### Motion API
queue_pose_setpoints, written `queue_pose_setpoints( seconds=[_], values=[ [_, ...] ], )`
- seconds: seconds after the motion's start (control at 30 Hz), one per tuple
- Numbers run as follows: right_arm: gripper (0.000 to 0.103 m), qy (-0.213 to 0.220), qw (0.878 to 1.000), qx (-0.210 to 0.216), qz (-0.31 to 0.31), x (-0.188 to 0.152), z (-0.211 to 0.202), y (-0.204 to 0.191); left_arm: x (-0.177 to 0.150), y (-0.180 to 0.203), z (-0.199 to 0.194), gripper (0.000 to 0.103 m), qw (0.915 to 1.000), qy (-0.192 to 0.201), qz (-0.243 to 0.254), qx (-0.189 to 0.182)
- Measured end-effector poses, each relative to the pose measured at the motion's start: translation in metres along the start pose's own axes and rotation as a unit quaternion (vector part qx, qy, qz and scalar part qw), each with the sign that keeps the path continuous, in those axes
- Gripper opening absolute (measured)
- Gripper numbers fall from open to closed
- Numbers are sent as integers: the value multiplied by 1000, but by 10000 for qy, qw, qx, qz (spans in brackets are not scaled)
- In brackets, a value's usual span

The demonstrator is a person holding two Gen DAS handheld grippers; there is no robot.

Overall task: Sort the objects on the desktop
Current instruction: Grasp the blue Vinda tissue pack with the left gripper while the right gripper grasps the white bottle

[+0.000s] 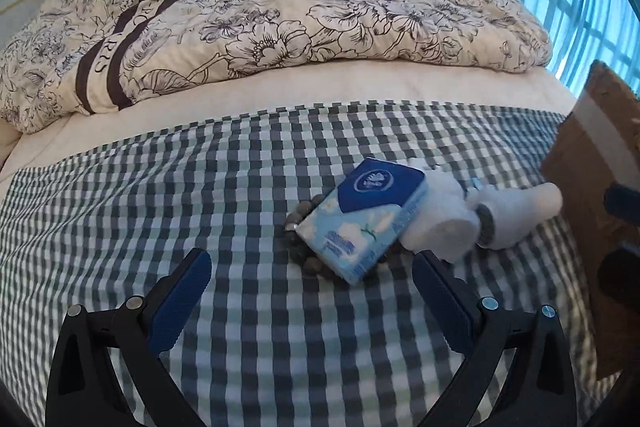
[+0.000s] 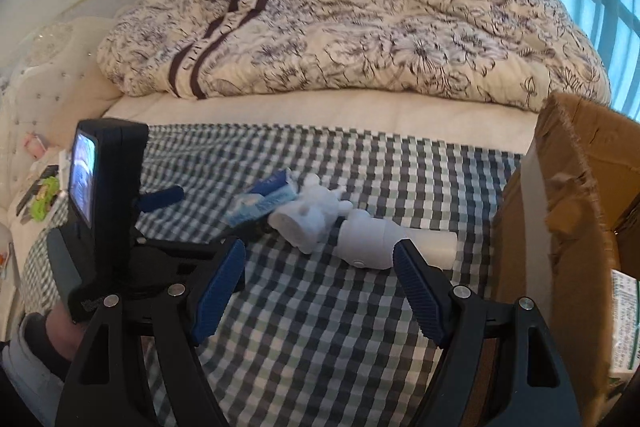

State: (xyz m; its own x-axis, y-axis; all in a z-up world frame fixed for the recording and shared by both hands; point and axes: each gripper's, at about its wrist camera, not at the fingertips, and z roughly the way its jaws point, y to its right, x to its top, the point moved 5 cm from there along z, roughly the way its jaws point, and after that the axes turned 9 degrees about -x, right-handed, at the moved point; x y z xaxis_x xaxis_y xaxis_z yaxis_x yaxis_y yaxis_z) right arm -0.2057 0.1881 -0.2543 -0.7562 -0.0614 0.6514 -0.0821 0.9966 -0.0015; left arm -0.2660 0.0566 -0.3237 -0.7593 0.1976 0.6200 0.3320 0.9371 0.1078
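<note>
Both claws released | left gripper (image 1: 310, 267) just short of tissue pack (image 1: 362, 217) | risk: dragging bead bracelet (image 1: 298, 223) beneath

A blue tissue pack (image 1: 362, 217) lies tilted atop a dark bead bracelet (image 1: 298, 221), touching a white figurine (image 1: 440, 215) (toppled) beside a white handheld device (image 1: 516, 209).

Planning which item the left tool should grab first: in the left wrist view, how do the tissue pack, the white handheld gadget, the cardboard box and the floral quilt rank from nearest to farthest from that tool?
1. Tissue pack, just ahead, slightly right.
2. White handheld gadget, farther right, past the tissues.
3. Cardboard box, at the right edge.
4. Floral quilt, across the bed at the back.
</note>
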Motion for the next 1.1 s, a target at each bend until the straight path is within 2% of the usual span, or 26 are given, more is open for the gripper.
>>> queue_pose_setpoints(
  seconds=[0.13,0.33,0.43,0.5,0.6,0.8,1.1],
  values=[
    [76,-98,9999,-126,7,0,17,4,4,-4,13,103,10000,18,-40,-77],
    [76,-156,9997,-161,118,0,35,9,7,-3,39,101,9997,-167,22,-177],
    [76,-156,9996,-158,144,1,38,9,6,-1,47,85,9995,-209,38,-229],
    [76,-157,9996,-162,146,2,40,8,6,-1,47,65,9996,-174,-3,-236],
    [76,-175,9996,-135,169,3,43,8,7,-4,45,59,9996,-84,-99,-255],
    [76,-231,9992,-282,133,5,60,8,6,-8,25,53,9994,226,-179,-199],
    [77,-166,9947,-989,220,5,70,36,5,-20,-15,53,9973,591,-349,-247]
  ],
)
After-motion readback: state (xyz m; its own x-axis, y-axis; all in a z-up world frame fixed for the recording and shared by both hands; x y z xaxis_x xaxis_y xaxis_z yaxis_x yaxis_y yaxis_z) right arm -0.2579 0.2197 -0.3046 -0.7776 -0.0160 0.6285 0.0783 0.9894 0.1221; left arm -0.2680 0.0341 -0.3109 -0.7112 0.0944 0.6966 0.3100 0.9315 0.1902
